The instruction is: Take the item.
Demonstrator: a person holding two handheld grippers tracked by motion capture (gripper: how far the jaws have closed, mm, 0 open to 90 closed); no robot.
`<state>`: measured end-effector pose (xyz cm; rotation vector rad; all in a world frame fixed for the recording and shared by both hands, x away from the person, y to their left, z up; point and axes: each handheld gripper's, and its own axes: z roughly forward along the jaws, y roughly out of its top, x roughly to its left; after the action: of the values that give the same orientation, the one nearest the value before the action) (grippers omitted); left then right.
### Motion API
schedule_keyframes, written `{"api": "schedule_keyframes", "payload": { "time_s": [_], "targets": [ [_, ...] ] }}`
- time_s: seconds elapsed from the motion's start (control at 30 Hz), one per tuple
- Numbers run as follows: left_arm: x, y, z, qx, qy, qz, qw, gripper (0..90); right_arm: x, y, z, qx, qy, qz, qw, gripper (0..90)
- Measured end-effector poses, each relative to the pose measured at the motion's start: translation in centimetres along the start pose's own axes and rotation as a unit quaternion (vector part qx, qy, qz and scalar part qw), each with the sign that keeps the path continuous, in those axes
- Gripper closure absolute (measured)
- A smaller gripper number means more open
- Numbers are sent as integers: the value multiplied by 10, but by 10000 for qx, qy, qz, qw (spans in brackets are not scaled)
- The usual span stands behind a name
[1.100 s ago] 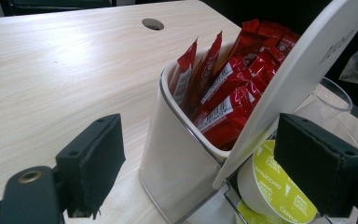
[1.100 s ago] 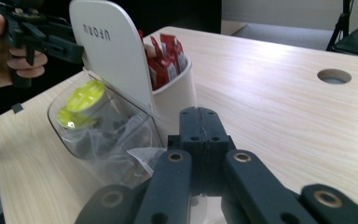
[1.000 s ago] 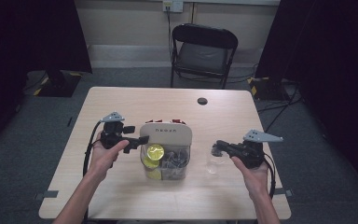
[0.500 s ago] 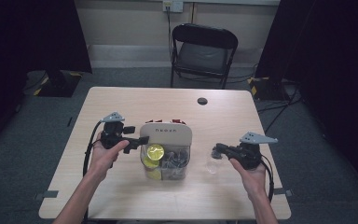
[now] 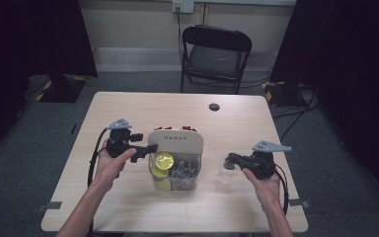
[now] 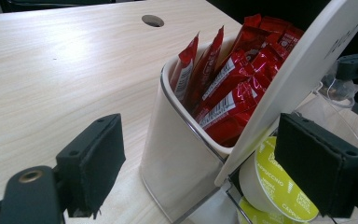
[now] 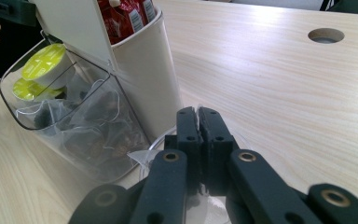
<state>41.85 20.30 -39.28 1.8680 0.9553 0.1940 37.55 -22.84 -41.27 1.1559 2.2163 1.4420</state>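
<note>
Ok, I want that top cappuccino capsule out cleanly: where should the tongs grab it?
Across the white cup wall just under the yellow foil rim of the top capsule, coming down from the person's side. It lies tilted, foil up, in the clear bin, and the raised white lid covers the far side.

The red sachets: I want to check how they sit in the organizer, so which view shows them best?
The left gripper view: the red sachets stand close up, upright and leaning in the white compartment. The right gripper view catches just a few at its top edge. The high view shows small red tips behind the lid.
</note>
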Motion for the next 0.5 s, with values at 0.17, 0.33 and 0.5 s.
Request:
{"api": "schedule_keyframes", "payload": {
  "time_s": [0.17,0.33,0.5],
  "targets": [
    [0,0,0,1,1,0,10000,157,-1,0,0,2,-40,23,10000,822],
    [0,0,0,17,8,16,10000,157,-1,0,-1,-26,-119,86,9999,750],
    [0,0,0,1,-1,-1,10000,158,-1,0,-1,-36,-160,89,9998,699]
  ]
}}
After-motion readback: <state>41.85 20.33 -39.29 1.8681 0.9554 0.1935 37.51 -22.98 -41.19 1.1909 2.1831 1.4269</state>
